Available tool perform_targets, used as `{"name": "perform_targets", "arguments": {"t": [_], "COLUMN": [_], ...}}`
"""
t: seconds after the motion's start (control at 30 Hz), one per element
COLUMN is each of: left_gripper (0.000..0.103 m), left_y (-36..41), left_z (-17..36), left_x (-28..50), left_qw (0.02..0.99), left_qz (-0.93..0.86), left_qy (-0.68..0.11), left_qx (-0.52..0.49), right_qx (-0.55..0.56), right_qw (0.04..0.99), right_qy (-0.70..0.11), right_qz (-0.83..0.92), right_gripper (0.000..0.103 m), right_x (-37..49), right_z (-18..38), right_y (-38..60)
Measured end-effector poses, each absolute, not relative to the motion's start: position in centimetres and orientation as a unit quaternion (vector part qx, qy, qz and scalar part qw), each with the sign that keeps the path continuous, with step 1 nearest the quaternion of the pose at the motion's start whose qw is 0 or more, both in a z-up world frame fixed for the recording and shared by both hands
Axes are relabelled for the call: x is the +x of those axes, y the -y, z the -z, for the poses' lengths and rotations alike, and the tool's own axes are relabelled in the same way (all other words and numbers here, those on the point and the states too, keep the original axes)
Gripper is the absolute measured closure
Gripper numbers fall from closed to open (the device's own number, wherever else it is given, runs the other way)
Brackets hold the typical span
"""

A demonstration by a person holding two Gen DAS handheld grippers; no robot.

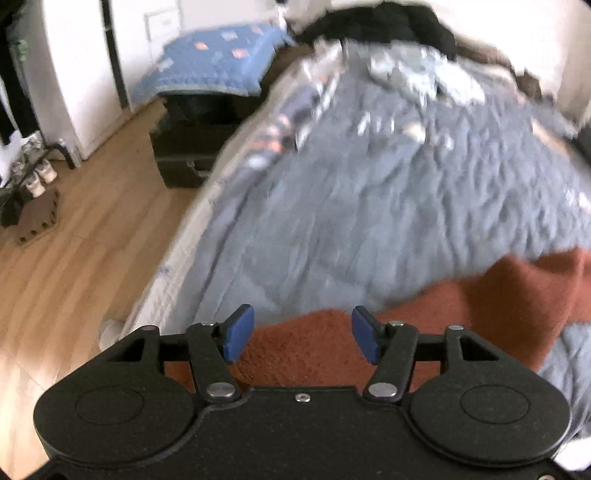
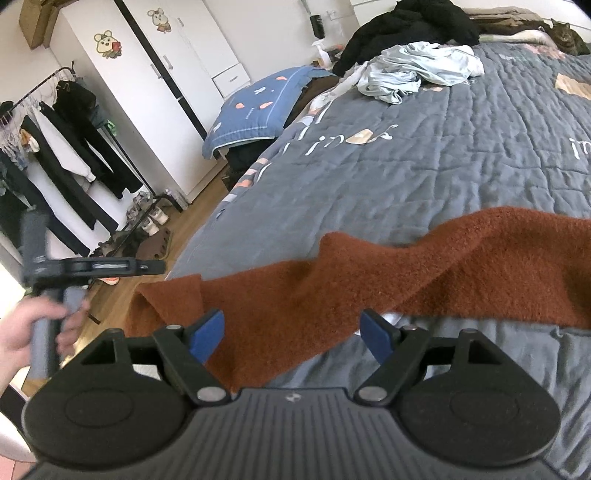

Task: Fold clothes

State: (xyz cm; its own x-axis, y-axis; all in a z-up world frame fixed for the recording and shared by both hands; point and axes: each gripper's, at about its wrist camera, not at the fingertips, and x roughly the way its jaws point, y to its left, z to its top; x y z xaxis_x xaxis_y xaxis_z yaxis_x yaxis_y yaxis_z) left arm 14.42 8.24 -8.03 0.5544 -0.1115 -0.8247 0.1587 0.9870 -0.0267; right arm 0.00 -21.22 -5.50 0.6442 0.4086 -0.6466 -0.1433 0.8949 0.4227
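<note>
A rust-brown fuzzy garment (image 2: pixel 369 273) lies spread along the near edge of the bed, on the grey quilt (image 2: pixel 424 158). In the left wrist view the same garment (image 1: pixel 424 325) runs from under the gripper toward the right. My left gripper (image 1: pixel 302 334) hovers over its left part, open, with nothing between the blue pads. My right gripper (image 2: pixel 292 336) is open above the garment's near edge, empty too. The left gripper's body (image 2: pixel 92 267) shows in the right wrist view at the bed's left side, held by a hand (image 2: pixel 33 325). The left wrist view is motion-blurred.
A crumpled pale-blue garment (image 2: pixel 417 70) and a black clothes pile (image 2: pixel 410 26) lie at the bed's far end, and a cat (image 2: pixel 565 35) rests near the pillows. Left of the bed are wood floor (image 1: pixel 74 266), a dark box (image 1: pixel 188 147) under a blue quilt (image 2: pixel 258 107), a clothes rack (image 2: pixel 62 147), shoes and white wardrobes.
</note>
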Motion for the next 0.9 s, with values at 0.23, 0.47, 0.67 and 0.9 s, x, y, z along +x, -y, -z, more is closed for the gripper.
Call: {"name": "perform_targets", "arguments": {"t": [0.23, 0.47, 0.67, 0.9], "left_gripper": [0.058, 0.094, 0.095, 0.077], "left_y": [-9.1, -10.4, -11.4, -12.3], "left_z": [12.4, 10.8, 10.4, 10.5], "left_x": [13.3, 9.7, 5.0, 2.2], "left_qw": [0.851, 0.864, 0.859, 0.85], "left_qz": [0.105, 0.116, 0.132, 0.128], "left_qy": [-0.513, -0.49, -0.495, -0.511], "left_qx": [0.032, 0.015, -0.008, -0.019], "right_qx": [0.174, 0.18, 0.172, 0.174], "right_qw": [0.887, 0.883, 0.884, 0.881], "right_qy": [-0.399, -0.404, -0.401, -0.403], "right_qz": [-0.153, -0.156, -0.169, -0.176], "right_gripper": [0.022, 0.022, 0.022, 0.022], "right_x": [0.2, 0.3, 0.5, 0.4], "right_z": [6.0, 6.4, 6.2, 6.4], "right_y": [21.3, 21.2, 20.3, 19.5]}}
